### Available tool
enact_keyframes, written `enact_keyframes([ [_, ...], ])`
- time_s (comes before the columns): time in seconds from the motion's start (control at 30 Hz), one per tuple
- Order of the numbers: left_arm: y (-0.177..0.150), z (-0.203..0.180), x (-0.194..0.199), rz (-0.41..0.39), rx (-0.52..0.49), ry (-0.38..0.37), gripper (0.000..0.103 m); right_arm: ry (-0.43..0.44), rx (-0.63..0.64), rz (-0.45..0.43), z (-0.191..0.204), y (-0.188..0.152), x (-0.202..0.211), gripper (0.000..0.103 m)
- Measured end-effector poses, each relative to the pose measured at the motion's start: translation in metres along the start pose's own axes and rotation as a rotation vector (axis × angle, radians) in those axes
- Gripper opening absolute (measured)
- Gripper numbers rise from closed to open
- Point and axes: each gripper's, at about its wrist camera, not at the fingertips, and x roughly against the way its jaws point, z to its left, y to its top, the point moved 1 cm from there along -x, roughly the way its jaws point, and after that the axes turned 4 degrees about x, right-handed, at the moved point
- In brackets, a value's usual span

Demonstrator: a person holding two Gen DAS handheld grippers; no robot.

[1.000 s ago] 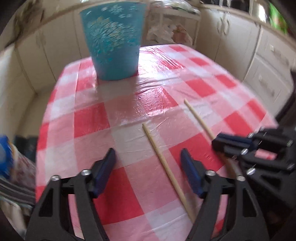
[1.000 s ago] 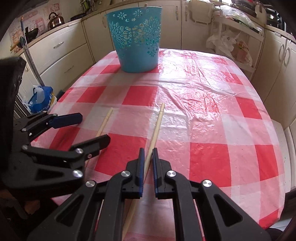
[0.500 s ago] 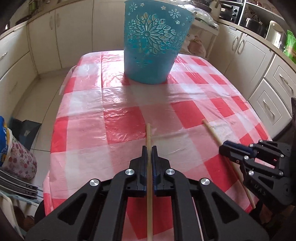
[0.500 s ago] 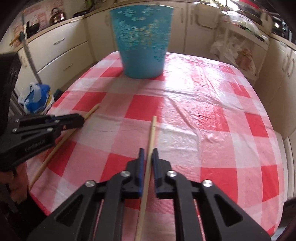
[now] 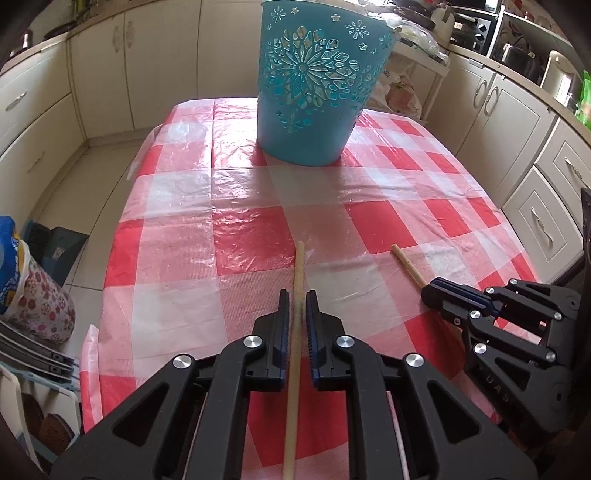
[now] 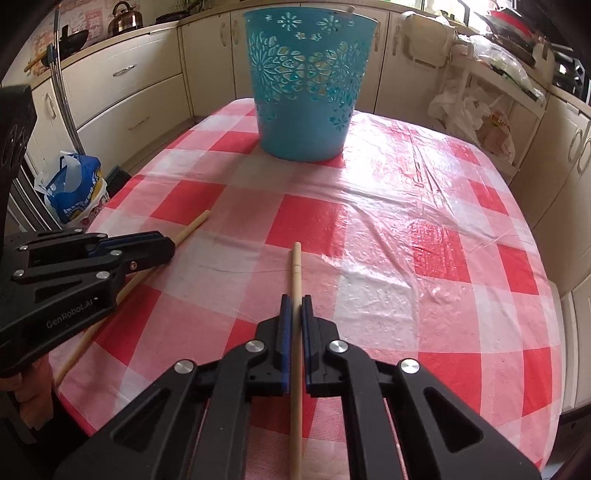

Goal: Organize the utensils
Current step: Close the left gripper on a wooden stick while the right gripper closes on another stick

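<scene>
Gripping one wooden chopstick apiece, both tools sat low over the checked counter (image 5: pixel 177 206). The left hand-held gripper (image 5: pixel 296 314) had just eased its jaws slightly, yet its pads looked to be pressing the left chopstick (image 5: pixel 295 332); the right hand-held gripper (image 6: pixel 293 317) was clenched on the right chopstick (image 6: pixel 294 332). Both sticks pointed toward the blue basket (image 5: pixel 314 85), which stood near the counter's far edge — bare cloth lay between. The left view showed the counter's left edge dropping to floor and a floral bag (image 5: pixel 33 295); the right view alone showed the kettle (image 6: pixel 125 16) and a blue-and-white bag (image 6: pixel 75 188).
</scene>
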Motion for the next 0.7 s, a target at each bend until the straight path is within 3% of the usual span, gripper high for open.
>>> enact_keyframes([
  [0.03, -0.001, -0.001, 0.001, 0.004, 0.010, 0.000, 0.016, 0.004, -0.007, -0.002, -0.001, 0.000, 0.000, 0.006],
  [0.1, -0.003, -0.004, 0.004, 0.002, 0.014, 0.002, 0.032, -0.004, -0.027, -0.009, -0.004, 0.000, -0.001, 0.006],
  [0.17, -0.005, -0.009, 0.003, -0.006, -0.004, 0.024, 0.034, 0.007, -0.052, -0.011, -0.008, 0.001, -0.002, 0.006],
  [0.23, -0.009, -0.012, 0.004, -0.027, -0.028, 0.048, 0.030, 0.007, -0.050, -0.014, -0.007, 0.001, -0.002, 0.006],
  [0.27, -0.010, -0.011, 0.004, -0.032, -0.029, 0.049, 0.013, 0.005, -0.043, -0.019, -0.006, 0.001, -0.002, 0.006],
  [0.3, -0.011, -0.010, 0.003, -0.029, -0.025, 0.039, 0.005, 0.006, -0.041, -0.023, -0.005, 0.000, -0.002, 0.006],
  [0.5, -0.011, -0.001, 0.017, -0.102, -0.001, -0.001, 0.004, 0.032, -0.057, -0.045, -0.008, -0.001, 0.000, 0.006],
  [0.7, -0.011, 0.006, 0.016, -0.105, 0.018, -0.015, 0.004, 0.048, -0.081, -0.059, -0.012, -0.002, 0.003, 0.006],
])
